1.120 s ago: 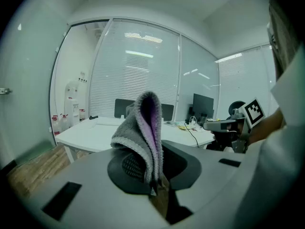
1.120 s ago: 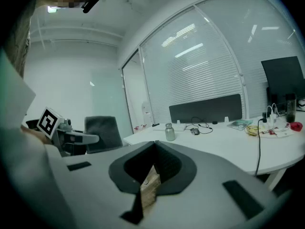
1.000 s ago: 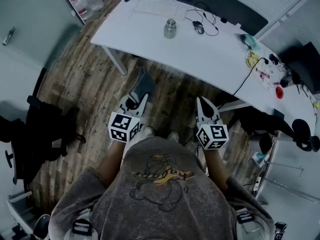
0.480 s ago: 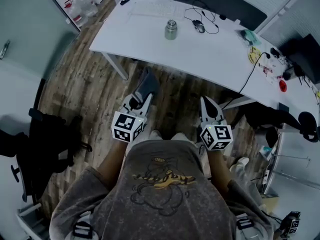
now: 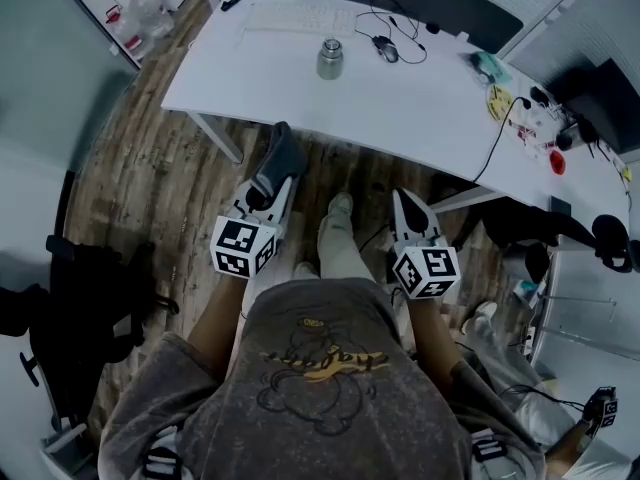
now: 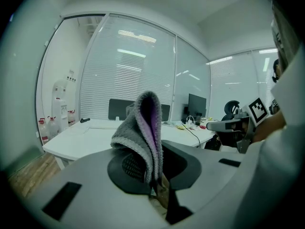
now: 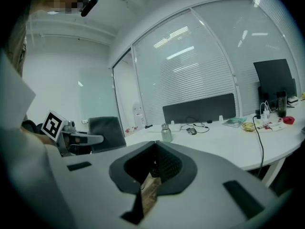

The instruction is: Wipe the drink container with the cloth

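One long white desk (image 5: 400,108); on it one squat steel drink container (image 5: 330,58), one flat white keyboard (image 5: 295,17), one black mouse (image 5: 383,51). One folded grey cloth (image 5: 279,160).

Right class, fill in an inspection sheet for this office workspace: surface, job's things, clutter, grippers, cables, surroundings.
Surface: white desk, middle bare.
Job's things: metal drink container upright on the desk; grey cloth off the desk, in the left gripper.
Clutter: keyboard, mouse, small coloured items at the right end.
Grippers: left shut on the cloth; right gripper shut, empty.
Cables: mouse cable looped; black cable trailing over the front edge.
Surroundings: wood floor, black chair, water jugs.
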Motion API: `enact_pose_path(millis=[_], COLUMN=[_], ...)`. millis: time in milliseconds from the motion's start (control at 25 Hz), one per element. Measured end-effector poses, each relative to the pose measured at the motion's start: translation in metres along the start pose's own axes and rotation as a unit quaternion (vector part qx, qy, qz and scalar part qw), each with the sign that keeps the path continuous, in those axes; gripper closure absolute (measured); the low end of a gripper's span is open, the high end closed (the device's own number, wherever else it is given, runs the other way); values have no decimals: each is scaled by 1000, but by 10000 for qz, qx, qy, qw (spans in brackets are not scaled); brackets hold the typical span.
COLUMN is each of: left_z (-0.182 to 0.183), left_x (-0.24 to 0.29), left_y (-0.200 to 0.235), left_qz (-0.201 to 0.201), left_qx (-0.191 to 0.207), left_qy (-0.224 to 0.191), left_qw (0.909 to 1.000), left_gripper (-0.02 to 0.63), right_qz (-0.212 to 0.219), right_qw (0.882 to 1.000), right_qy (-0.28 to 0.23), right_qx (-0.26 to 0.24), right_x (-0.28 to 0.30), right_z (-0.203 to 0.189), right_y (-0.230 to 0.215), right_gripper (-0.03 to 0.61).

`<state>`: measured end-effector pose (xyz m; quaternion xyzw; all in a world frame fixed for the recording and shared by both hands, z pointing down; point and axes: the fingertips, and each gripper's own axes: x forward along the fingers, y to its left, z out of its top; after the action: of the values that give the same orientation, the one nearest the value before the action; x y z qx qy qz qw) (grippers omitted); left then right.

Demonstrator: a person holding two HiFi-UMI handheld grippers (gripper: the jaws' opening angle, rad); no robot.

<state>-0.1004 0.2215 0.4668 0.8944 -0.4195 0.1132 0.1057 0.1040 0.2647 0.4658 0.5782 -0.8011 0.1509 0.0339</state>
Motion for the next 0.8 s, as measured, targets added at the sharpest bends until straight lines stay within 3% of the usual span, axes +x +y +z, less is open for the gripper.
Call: enact_pose_path(millis=[440, 800], left_z=[9, 42], left_x=[44, 111], left_y=[45, 83], left_qz=[156, 287], left_qx=[-94, -211], left_qy=[-50, -56], left_qw=[9998, 9993], left_gripper=[560, 560], right_qz=[171, 458], right_qw=[9998, 9988], right_qy=[38, 108], right_qx=[-71, -130], right_x=[71, 151], right_z=[13, 49], right_y=[-19, -57], right_gripper=[580, 580])
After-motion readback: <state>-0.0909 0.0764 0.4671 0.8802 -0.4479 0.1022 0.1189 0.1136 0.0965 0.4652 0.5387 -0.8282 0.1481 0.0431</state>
